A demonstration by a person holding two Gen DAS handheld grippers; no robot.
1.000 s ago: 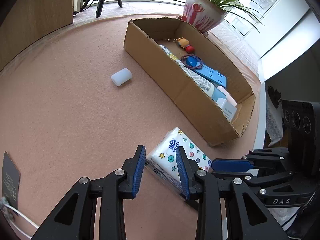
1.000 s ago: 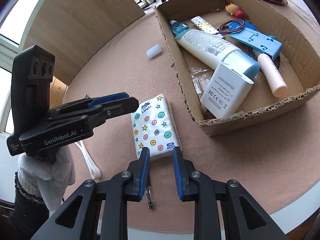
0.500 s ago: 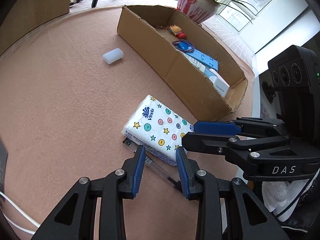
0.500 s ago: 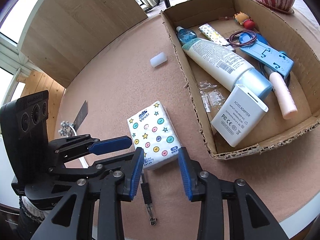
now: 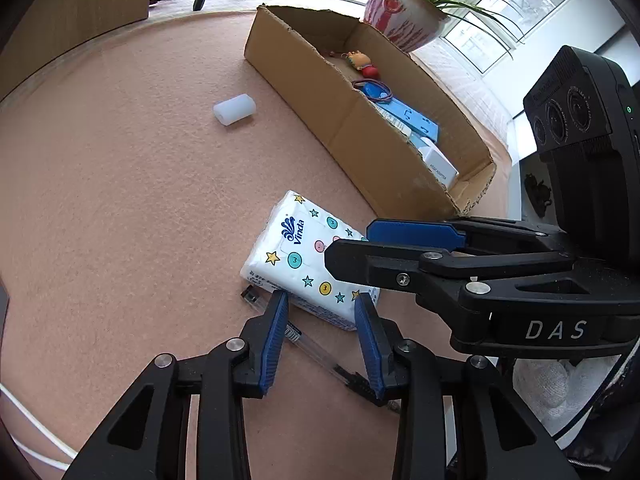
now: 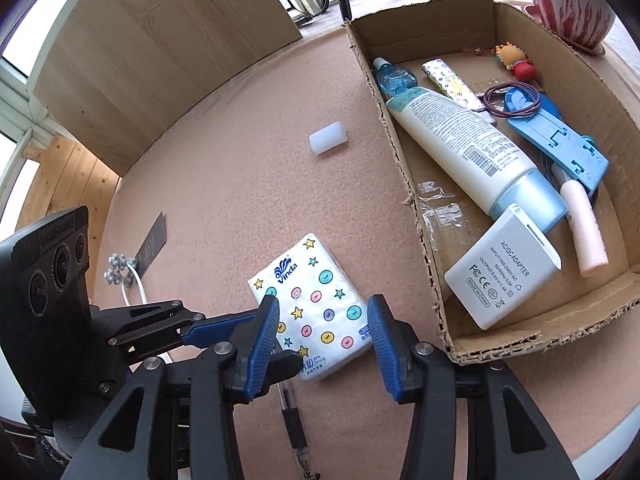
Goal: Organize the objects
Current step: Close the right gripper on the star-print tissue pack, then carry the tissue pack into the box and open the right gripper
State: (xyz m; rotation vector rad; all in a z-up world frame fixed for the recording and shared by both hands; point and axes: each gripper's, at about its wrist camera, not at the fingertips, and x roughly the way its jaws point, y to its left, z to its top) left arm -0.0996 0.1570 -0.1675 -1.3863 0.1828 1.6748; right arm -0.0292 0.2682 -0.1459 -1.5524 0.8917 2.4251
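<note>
Both sets of jaws are standing apart and gripping nothing: I am holding the right gripper (image 6: pixel 322 330) spread over the near end of the tissue pack (image 6: pixel 316 304), and the left gripper (image 5: pixel 320 320) is hovering at the same end, from the other side. The pack is lying flat on the pink mat (image 6: pixel 240 184), just beside the cardboard box (image 6: pixel 404 200) and outside it, with a clear pen (image 5: pixel 316 346) lying half under its near edge. I am judging it light, soft and slippery in its film wrap, so I am planning to pinch across the short width, near the middle. Its long axis is running roughly alongside the box wall, the printed logo end pointing away from me.
</note>
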